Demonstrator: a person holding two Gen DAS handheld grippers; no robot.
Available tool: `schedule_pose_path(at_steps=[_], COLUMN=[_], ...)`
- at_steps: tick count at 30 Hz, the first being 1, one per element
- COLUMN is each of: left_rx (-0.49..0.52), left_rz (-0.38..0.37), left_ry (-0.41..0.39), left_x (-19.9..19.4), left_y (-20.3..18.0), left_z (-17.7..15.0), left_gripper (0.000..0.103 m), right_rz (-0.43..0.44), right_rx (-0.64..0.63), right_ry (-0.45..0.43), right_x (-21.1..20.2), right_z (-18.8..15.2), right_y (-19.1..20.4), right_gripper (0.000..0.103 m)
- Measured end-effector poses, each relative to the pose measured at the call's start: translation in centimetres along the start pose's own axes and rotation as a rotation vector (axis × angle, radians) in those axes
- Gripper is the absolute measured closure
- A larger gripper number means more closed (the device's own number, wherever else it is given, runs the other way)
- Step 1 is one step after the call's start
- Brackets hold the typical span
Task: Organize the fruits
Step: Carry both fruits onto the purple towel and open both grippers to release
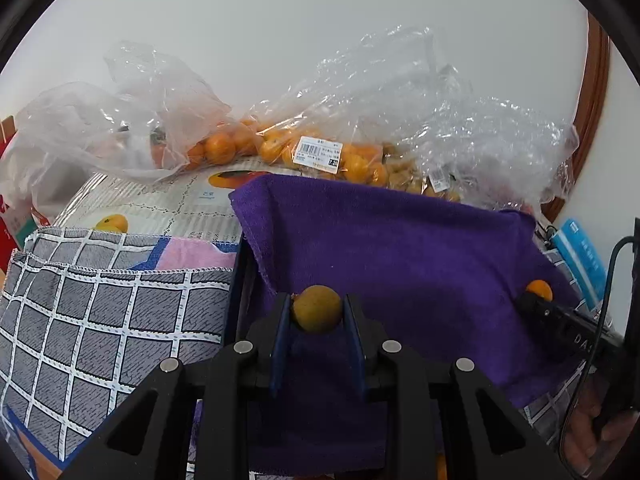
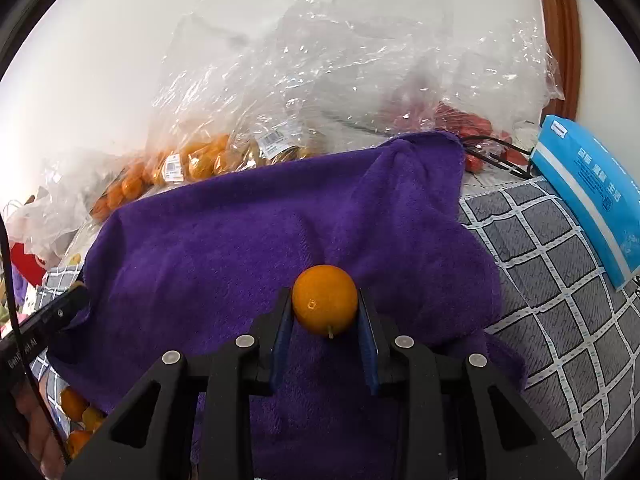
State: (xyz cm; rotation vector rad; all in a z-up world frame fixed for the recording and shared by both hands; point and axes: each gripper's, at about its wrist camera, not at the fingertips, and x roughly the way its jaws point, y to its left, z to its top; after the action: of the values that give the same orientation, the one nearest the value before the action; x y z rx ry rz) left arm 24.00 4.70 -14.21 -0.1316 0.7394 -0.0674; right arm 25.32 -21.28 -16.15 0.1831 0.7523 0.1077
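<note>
- My left hand-held gripper [image 1: 317, 312] clamps a dull yellow-brown round fruit [image 1: 317, 309], possibly a longan, above the purple fleece towel [image 1: 400, 240].
- My right hand-held gripper [image 2: 325, 312] clamps a bright orange round citrus fruit [image 2: 325, 299].

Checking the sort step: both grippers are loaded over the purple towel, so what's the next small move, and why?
Probably lower a bit more and open. The left gripper is shut on a dull brownish-yellow fruit, the right gripper on a bright orange one, both over the purple towel, with no clear contact showing.
</note>
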Motion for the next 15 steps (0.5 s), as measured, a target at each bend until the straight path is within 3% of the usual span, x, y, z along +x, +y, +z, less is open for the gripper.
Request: schedule_pose_path(at_steps=[15], left_rx=[-0.008], left_rz=[-0.030], left_ry=[0.031], left_x=[0.6], left_y=[-0.1], left_z=[-0.3], left_gripper=[0.078], right_rz=[-0.036], right_rx=[-0.003], right_ry=[-0.030], right_x=[-1.0], right_z=[0.2], right_y=[-0.1], right_gripper=[0.071])
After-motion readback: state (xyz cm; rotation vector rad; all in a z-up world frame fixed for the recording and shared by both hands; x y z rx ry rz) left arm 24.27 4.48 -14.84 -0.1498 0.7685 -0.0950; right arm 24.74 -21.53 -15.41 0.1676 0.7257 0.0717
